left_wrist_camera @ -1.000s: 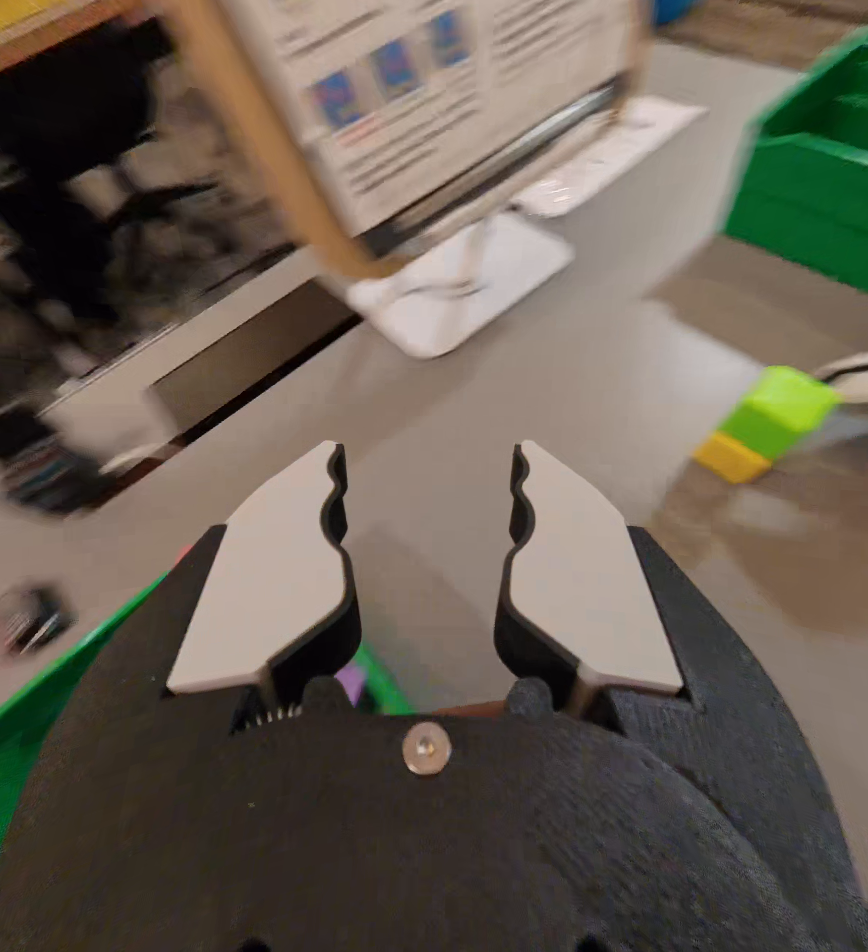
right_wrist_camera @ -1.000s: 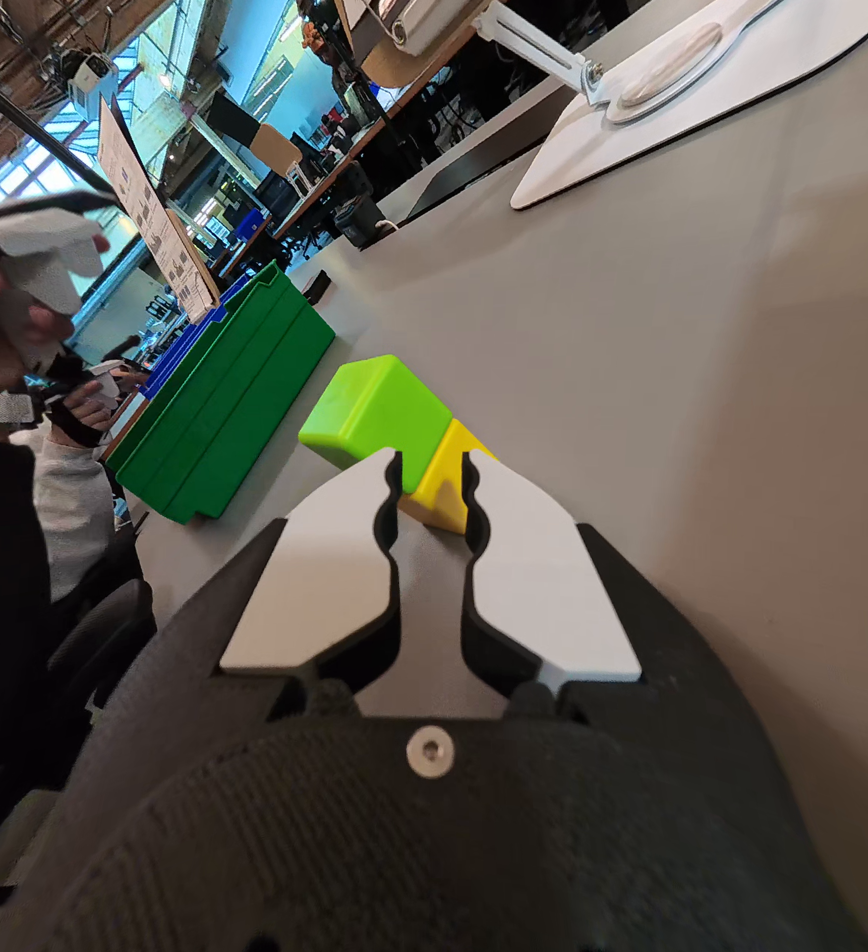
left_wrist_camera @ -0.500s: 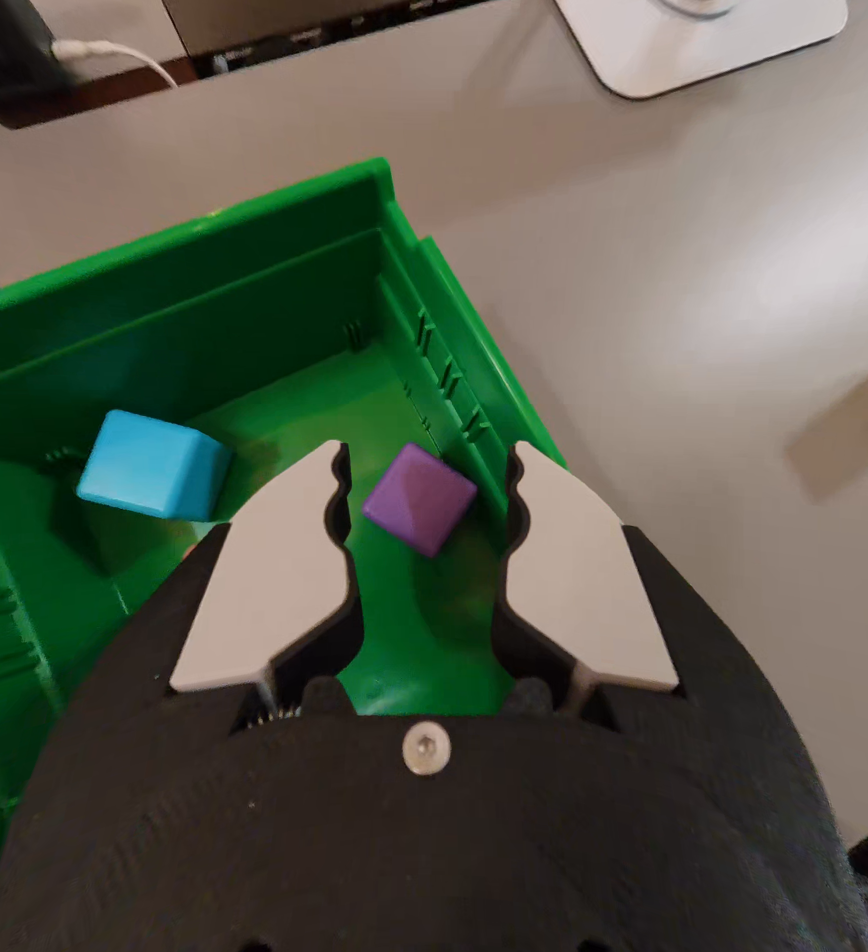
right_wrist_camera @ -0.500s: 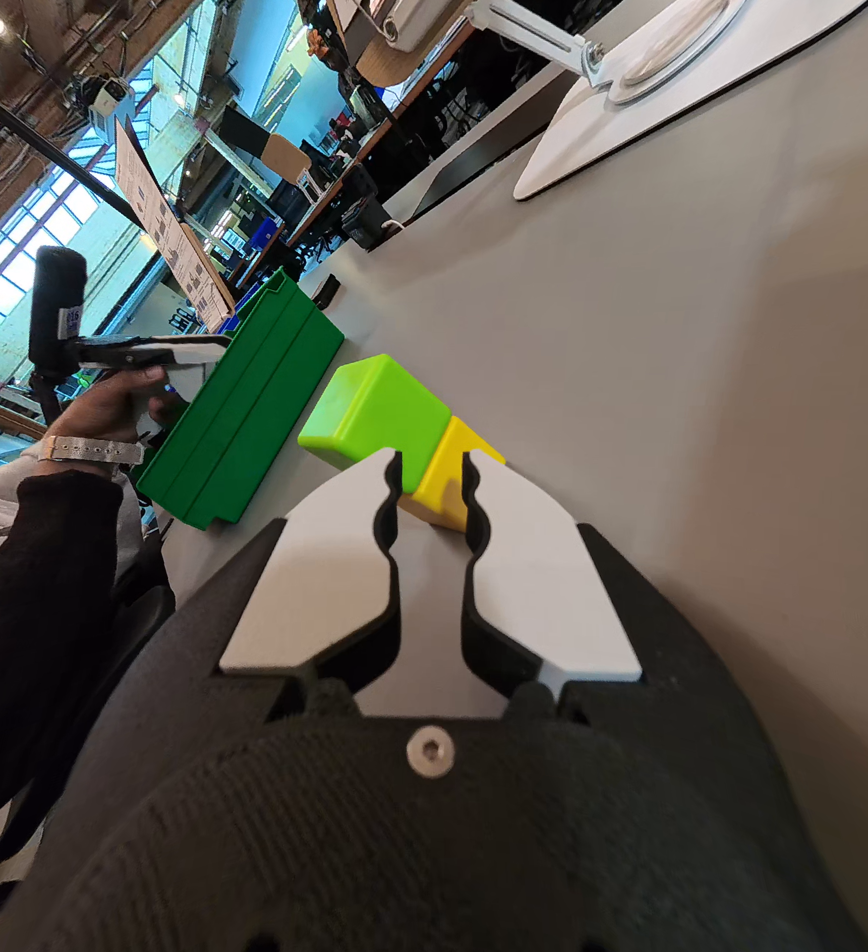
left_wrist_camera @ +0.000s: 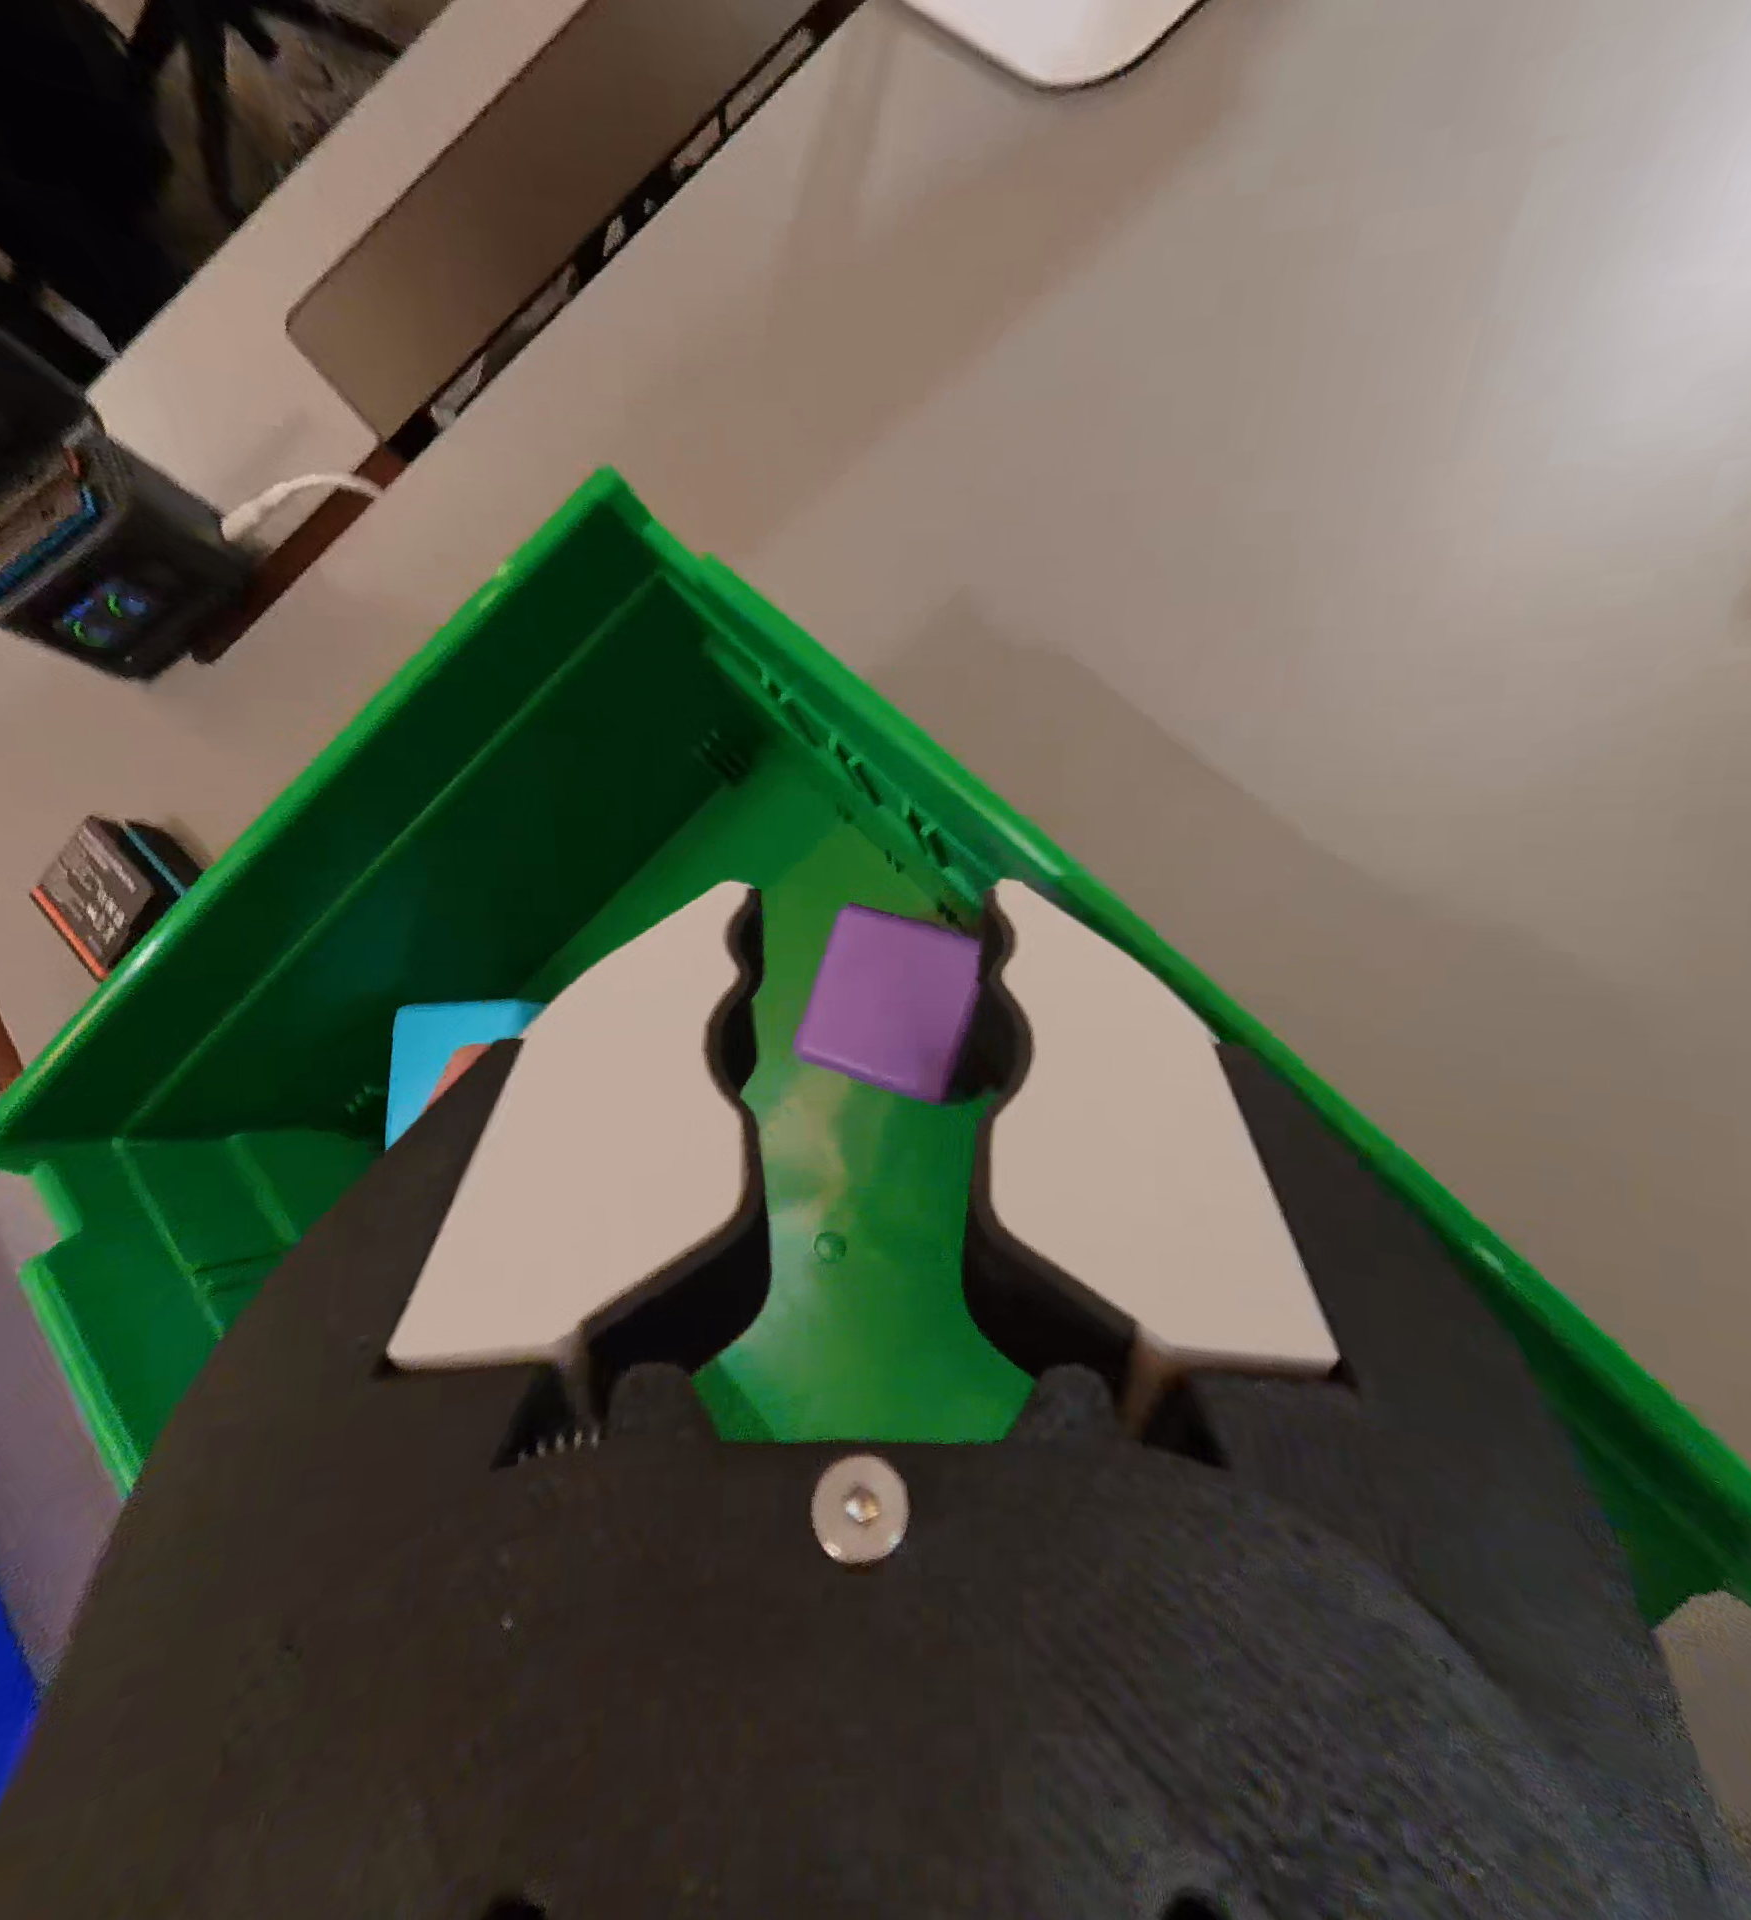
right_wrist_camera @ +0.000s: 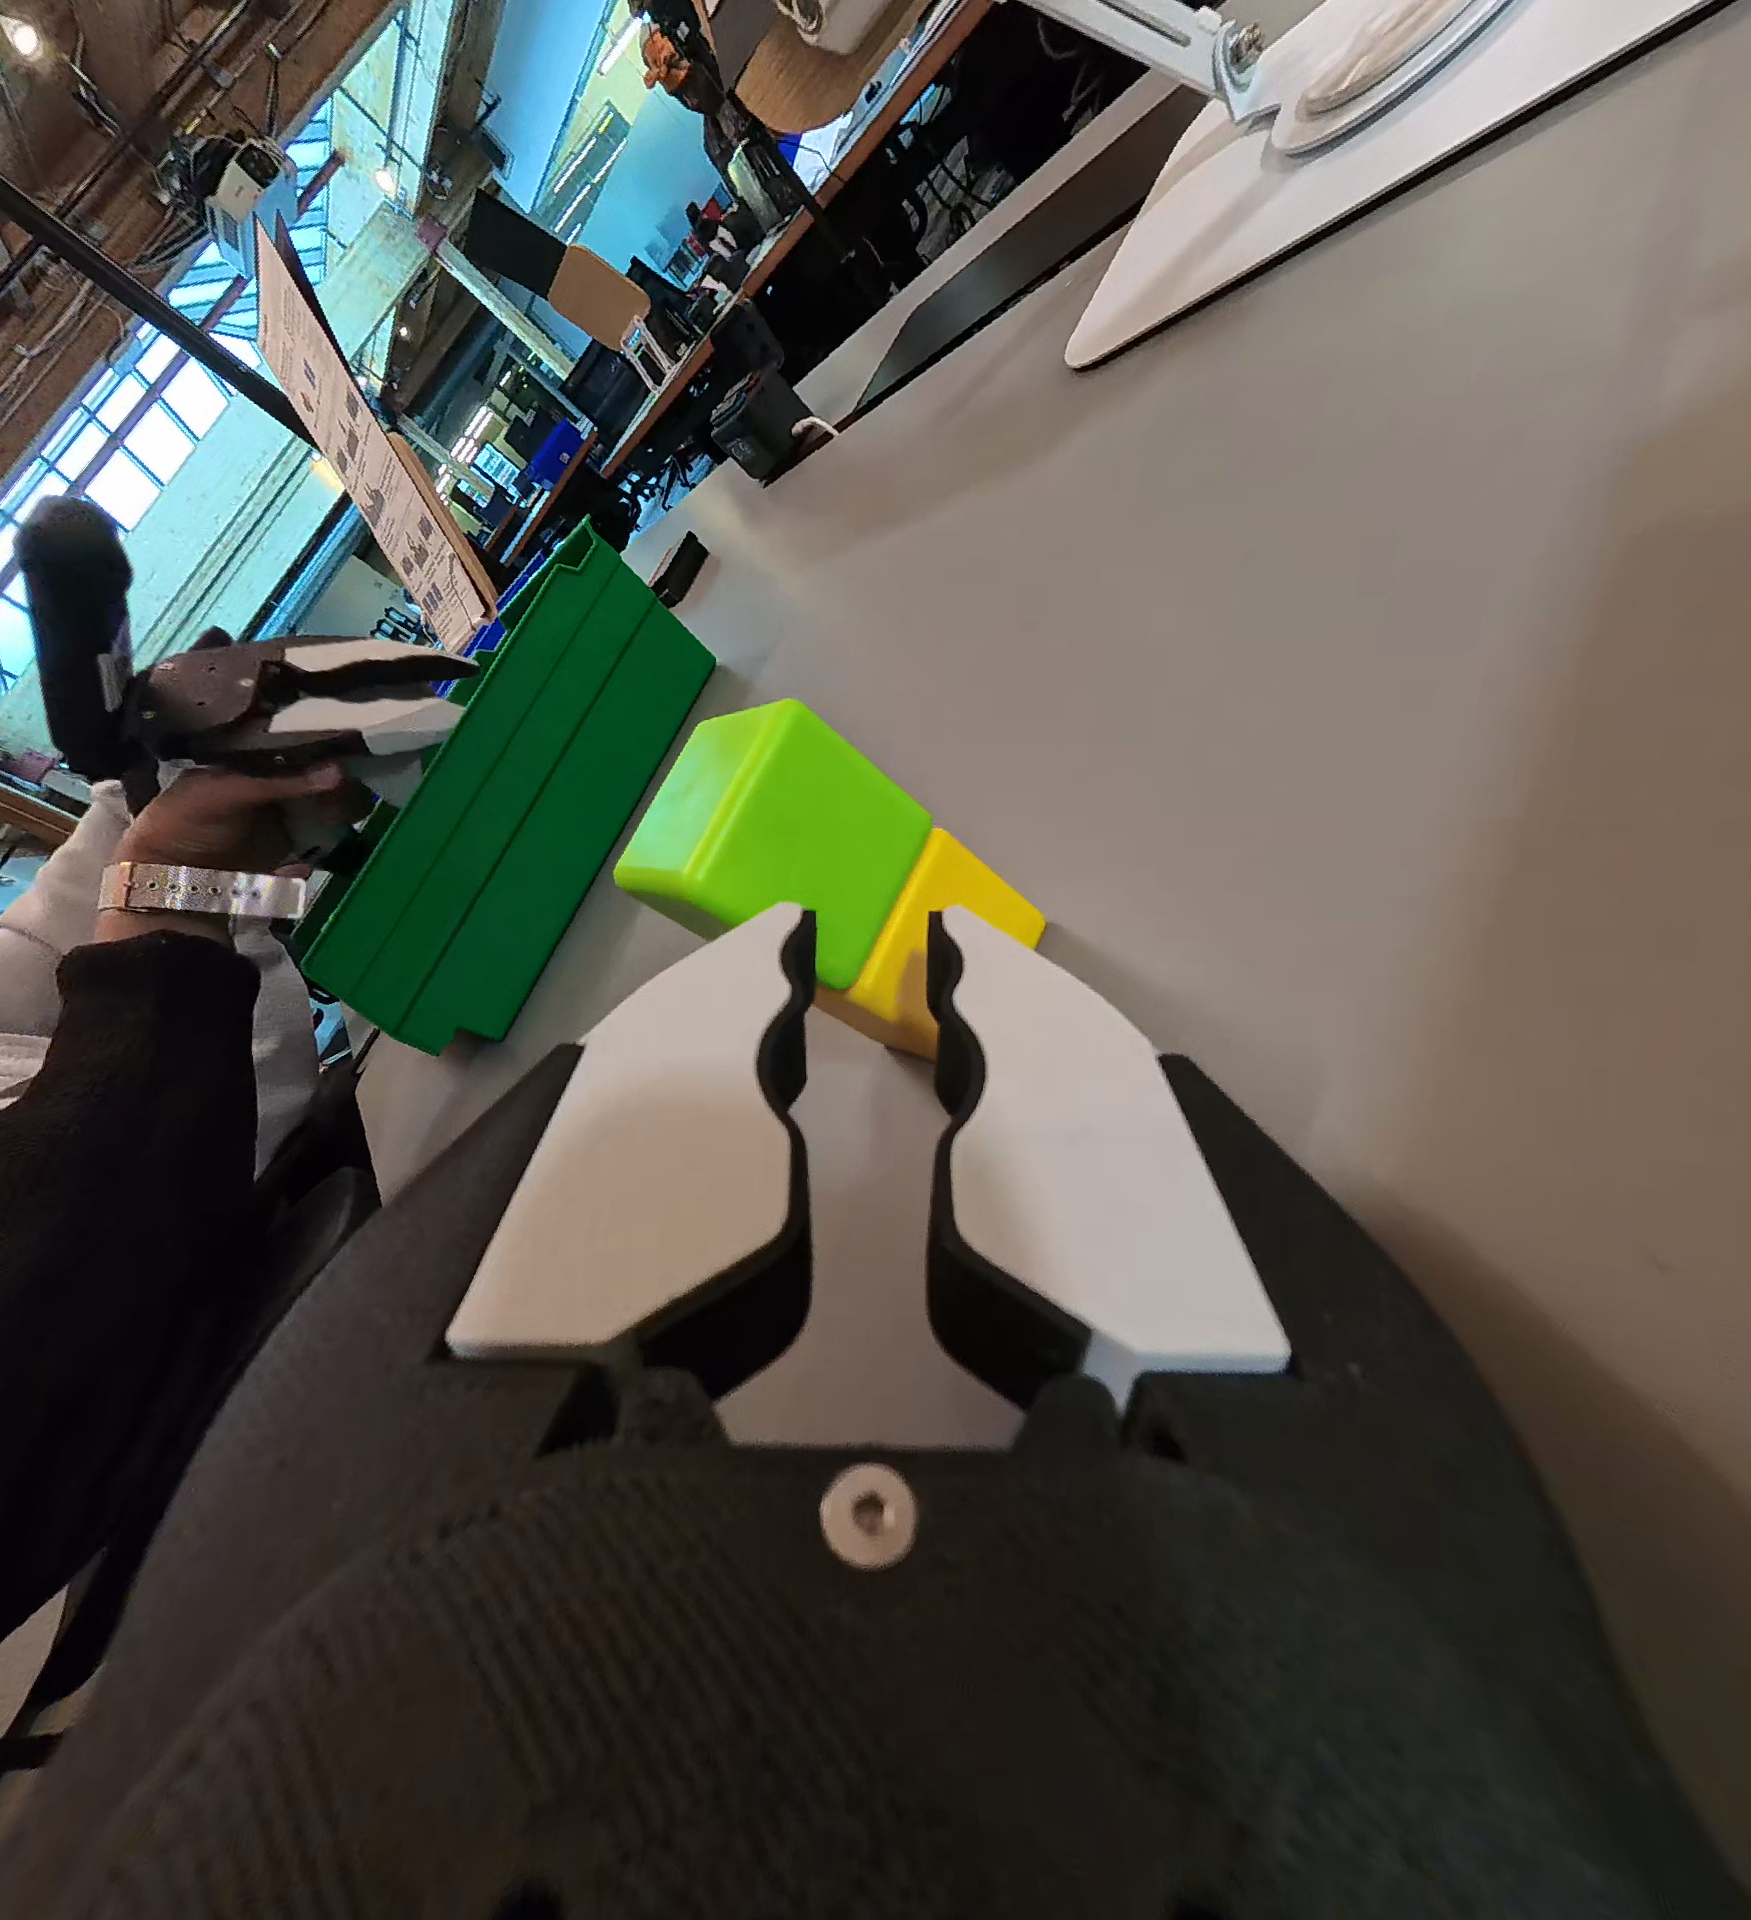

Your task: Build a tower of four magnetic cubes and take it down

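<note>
My left gripper (left_wrist_camera: 866, 935), fingers apart, hung over the purple cube (left_wrist_camera: 886, 1000) in the green bin (left_wrist_camera: 414, 831), while my right gripper (right_wrist_camera: 866, 940), fingers slightly apart and empty, pointed at the stacked lime-green block (right_wrist_camera: 783, 831) and yellow block (right_wrist_camera: 954, 899) on the tabletop (right_wrist_camera: 1370, 727).

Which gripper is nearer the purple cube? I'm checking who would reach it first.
Left. The left gripper hangs open over the green bin, purple cube between its fingers. The right gripper sits outside the bin, by the yellow block.

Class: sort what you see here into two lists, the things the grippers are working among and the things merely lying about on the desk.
Being worked among:
left gripper, open over purple cube
blue block
green bin
right gripper, open by lime block and yellow block

Lying about:
white base
black charger
small dark box
</note>
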The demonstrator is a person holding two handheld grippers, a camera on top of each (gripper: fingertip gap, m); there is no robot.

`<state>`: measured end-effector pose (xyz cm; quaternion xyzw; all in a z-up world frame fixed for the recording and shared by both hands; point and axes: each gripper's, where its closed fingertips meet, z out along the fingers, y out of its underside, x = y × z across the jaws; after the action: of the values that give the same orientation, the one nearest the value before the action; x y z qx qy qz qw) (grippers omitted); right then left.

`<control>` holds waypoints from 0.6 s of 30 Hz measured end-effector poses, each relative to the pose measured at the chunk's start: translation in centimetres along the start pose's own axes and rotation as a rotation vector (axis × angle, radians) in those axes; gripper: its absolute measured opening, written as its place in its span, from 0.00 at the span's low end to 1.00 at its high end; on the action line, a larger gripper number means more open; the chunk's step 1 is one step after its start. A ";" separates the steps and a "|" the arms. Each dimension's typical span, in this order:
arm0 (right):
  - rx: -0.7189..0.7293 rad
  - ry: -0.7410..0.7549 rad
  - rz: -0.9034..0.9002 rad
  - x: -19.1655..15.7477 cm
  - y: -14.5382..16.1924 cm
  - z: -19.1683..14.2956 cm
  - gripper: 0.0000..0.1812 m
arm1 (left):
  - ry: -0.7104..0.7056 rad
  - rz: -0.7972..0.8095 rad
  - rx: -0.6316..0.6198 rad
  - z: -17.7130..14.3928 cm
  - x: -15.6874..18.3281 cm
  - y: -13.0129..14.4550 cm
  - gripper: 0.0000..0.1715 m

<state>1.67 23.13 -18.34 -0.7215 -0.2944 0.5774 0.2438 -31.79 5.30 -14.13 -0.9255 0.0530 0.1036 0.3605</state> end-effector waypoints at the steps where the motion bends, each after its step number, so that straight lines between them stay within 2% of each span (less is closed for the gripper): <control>1: -0.001 0.000 0.001 0.0 0.0 0.0 0.11 | -0.013 -0.013 -0.028 0.1 -0.3 0.6 0.29; 6: 0.000 -0.004 0.012 0.1 -0.1 0.1 0.11 | -0.004 -0.154 -0.123 1.1 -0.9 3.4 0.44; 12: 0.006 -0.004 0.022 0.2 -0.2 0.0 0.11 | 0.021 -0.197 -0.081 2.6 -0.5 3.1 0.41; 18: 0.010 -0.004 0.025 0.3 -0.3 -0.1 0.11 | -0.023 -0.201 -0.275 3.7 -0.8 6.8 0.45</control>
<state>1.74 23.52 -18.32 -0.7226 -0.2827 0.5835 0.2396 -34.33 2.89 -21.07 -0.9655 -0.0588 0.0839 0.2395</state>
